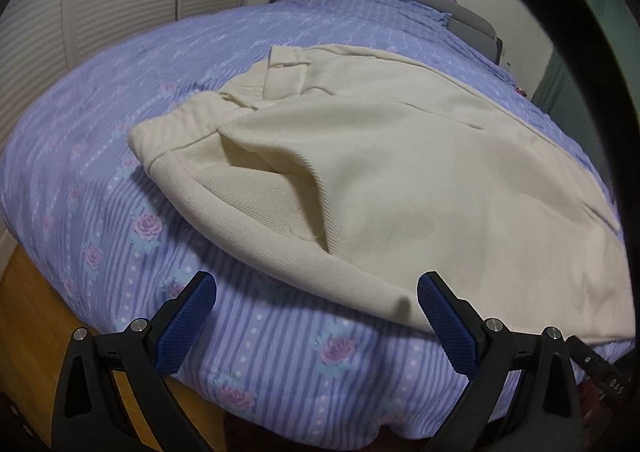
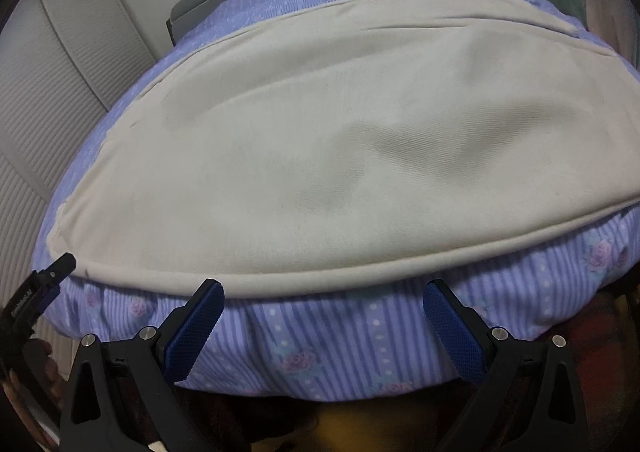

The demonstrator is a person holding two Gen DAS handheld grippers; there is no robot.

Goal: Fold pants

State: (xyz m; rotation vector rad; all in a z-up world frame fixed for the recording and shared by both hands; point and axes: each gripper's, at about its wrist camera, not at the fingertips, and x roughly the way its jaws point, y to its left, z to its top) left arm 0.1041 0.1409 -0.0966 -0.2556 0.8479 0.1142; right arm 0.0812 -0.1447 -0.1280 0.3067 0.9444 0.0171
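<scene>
With your left gripper (image 1: pixel 316 302) and right gripper (image 2: pixel 324 310) both spread wide and empty, the cream pants (image 1: pixel 400 171) looked soft, limp and light, best pinched along the near folded edge.

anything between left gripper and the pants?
Only bare blue floral striped bedspread between the left gripper and the cream corduroy pants, per left wrist view.
</scene>
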